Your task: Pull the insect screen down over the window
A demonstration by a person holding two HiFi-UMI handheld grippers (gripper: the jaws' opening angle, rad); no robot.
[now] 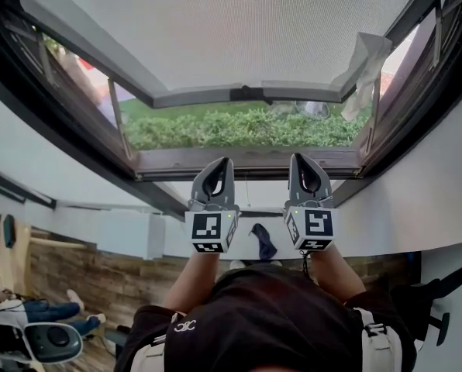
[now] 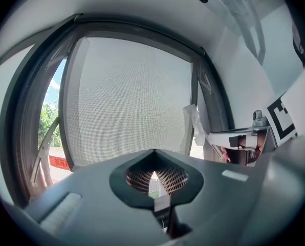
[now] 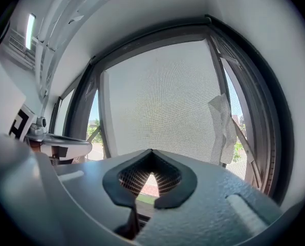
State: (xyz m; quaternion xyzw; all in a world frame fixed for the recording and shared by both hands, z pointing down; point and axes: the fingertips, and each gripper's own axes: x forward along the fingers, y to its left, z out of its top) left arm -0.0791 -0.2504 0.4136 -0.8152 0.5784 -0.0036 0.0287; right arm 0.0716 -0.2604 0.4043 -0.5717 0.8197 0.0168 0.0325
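- Left gripper (image 1: 219, 161): lower centre of the head view, left of its twin. It was held level and pointed at the window. The jaws were pressed together with nothing between them.
- Right gripper (image 1: 301, 157): just beside the left one and parallel to it, at the same height. Its jaws were likewise closed and empty.
- Gripper bodies: matte grey moulded plastic that tapered to the tips. Each had a dark spade-shaped recess with cross-hatched ribbing.
- Marker cubes (image 1: 212, 231): one at the rear of each gripper, white with black square patterns.
- Forearms (image 1: 188, 281): bare, and they reached forward from a black top (image 1: 270, 308) at the bottom centre of the frame.
- Insect screen (image 1: 231, 29): fine pale grey woven mesh, semi-transparent. It filled the upper part of the opening at upper centre.
- Bottom bar (image 1: 246, 94): a straight grey rail with a dark centre piece that closed off the mesh. It lay above both grippers and apart from them.
- Window frame (image 1: 246, 161): dark brown, with a flat lower rail just behind the jaw tips.
- Hedge (image 1: 239, 129): dense green foliage in the uncovered strip between bar and lower rail.
- White sheet (image 1: 367, 60): crumpled and thin, hanging at the frame's right side, upper right.
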